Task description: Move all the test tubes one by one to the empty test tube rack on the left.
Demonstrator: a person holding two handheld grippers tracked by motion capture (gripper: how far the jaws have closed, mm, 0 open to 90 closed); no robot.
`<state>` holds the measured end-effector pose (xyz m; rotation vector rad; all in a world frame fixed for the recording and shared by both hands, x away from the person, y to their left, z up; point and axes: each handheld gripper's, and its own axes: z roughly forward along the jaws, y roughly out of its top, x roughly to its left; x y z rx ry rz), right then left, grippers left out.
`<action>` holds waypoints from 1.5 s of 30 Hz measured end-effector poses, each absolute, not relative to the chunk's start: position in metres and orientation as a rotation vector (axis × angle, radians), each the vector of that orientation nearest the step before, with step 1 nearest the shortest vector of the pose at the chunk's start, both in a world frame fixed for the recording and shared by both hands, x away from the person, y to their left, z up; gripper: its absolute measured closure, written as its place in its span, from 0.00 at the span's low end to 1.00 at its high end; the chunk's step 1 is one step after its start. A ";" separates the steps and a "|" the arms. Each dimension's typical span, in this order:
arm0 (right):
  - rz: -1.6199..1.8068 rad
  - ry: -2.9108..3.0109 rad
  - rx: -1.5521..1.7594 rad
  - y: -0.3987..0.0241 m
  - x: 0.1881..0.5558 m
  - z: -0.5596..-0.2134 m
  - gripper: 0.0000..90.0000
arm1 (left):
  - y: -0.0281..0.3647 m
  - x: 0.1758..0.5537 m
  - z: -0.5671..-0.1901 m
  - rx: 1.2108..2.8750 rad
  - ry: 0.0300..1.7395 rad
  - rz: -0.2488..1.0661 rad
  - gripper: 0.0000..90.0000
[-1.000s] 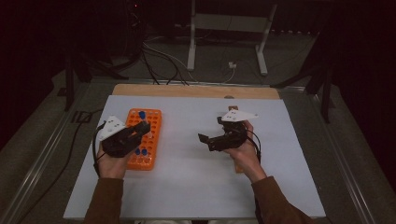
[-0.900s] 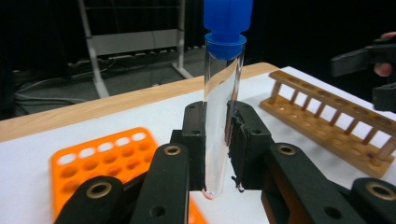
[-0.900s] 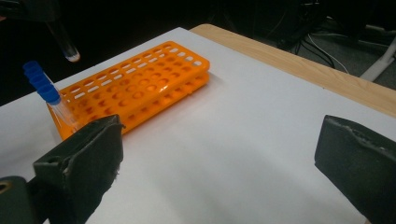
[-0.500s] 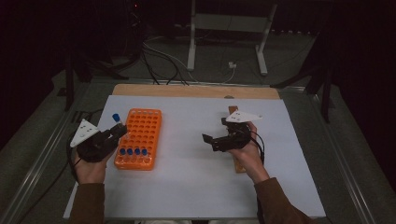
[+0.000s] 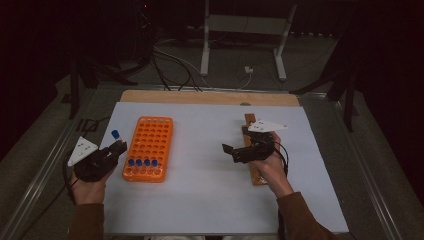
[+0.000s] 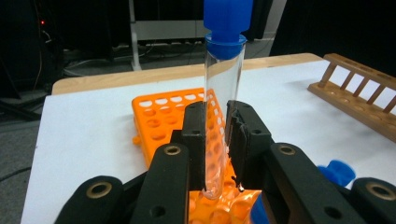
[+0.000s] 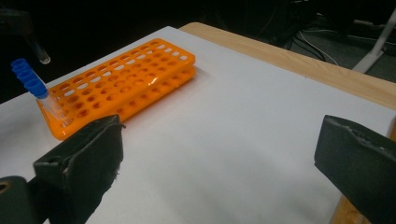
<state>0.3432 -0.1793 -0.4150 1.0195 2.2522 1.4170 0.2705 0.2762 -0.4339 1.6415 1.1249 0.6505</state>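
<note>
Here, a clear tube held upright beside the orange rack.

The worktop (image 5: 210, 200) is a flat white sheet with a bare wooden strip along its far edge. Toward the left edge lies the orange plastic rack (image 5: 149, 145), a rectangular grid of round holes, with blue-capped tubes (image 5: 141, 162) in its near row. Near the right edge rests a slatted wooden rack (image 5: 252, 172). The left tongs (image 6: 216, 140) pinch a clear, round-bottomed tube (image 6: 223, 93) with a blue cap, just left of the orange rack. The right tongs (image 7: 215, 158) gape wide, holding nothing.
</note>
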 end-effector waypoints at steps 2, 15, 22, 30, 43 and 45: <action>1.417 2.246 1.023 -0.182 0.343 -0.415 0.02 | 0.277 0.269 -0.437 1.650 1.126 0.651 0.87; 1.401 2.242 1.041 -0.193 0.342 -0.419 0.02 | 0.280 0.263 -0.459 1.702 1.154 0.615 0.87; 1.408 2.241 1.046 -0.195 0.341 -0.420 0.02 | 0.280 0.258 -0.468 1.738 1.165 0.601 0.87; 1.412 2.243 1.056 -0.199 0.340 -0.424 0.02 | 0.277 0.256 -0.478 1.801 1.173 0.599 0.87; 1.417 2.242 1.062 -0.206 0.337 -0.429 0.02 | 0.271 0.254 -0.484 1.906 1.186 0.603 0.87; 1.417 2.244 1.060 -0.206 0.336 -0.429 0.02 | 0.271 0.254 -0.485 1.916 1.187 0.605 0.87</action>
